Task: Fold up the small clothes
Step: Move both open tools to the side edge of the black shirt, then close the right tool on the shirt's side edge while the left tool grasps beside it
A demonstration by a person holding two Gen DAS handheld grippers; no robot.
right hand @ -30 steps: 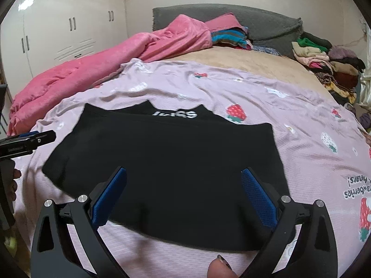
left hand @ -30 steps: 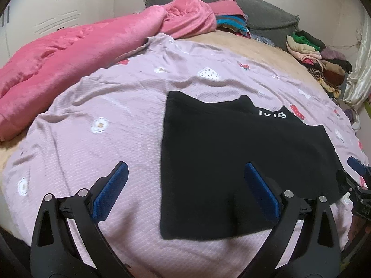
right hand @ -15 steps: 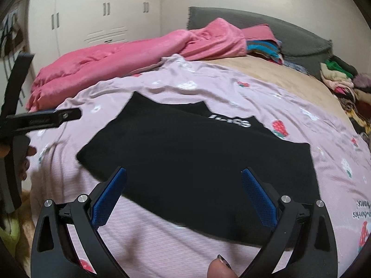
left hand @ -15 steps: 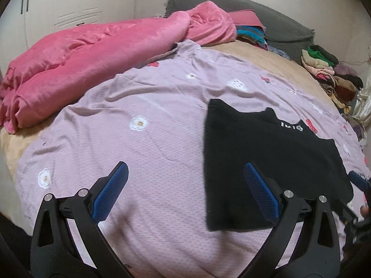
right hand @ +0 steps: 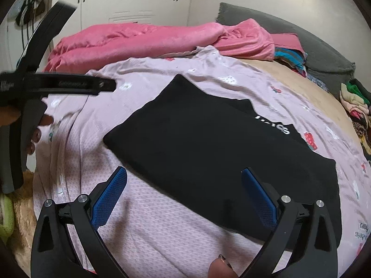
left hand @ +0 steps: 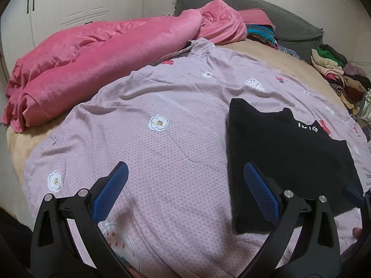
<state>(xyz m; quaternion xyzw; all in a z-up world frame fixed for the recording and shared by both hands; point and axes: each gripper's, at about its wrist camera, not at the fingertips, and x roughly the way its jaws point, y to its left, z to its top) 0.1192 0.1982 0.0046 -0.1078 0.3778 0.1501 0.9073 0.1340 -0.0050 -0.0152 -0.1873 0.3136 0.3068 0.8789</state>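
Left gripper (left hand: 185,187) wide open, nothing betw. its blue pads (left hand: 109,192), hanging over the lilac sheet (left hand: 162,153) w/ the flower print. Black top (left hand: 285,157) lies flat on that sheet, off to the right in the left-wrist view; its near-left corner sits just behind the right-hand pad. White lettering (left hand: 308,127) shows at the top's far edge, by the neckline. At the far right edge of that view, a blue tip is just visible near the top's right side, too cropped to say more.

Right gripper (right hand: 184,193) also spread wide, empty, over the top's (right hand: 220,150) near edge: right pad over black cloth, left pad (right hand: 107,199) over bare sheet (right hand: 150,220). Top looks folded to a rough rectangle, running from far-left to near-right. Lettering (right hand: 276,125) at the far side again.

Left gripper's black frame (right hand: 58,84) shows blurred at the left of the right-wrist view, w/ a hand (right hand: 34,129) on it, apart from the top.

Far side: pink blanket (left hand: 92,58) bunched along the far left, grey headboard (left hand: 266,16) behind, clothes pile (left hand: 336,69) at far right. White wardrobe (right hand: 129,4) beyond.
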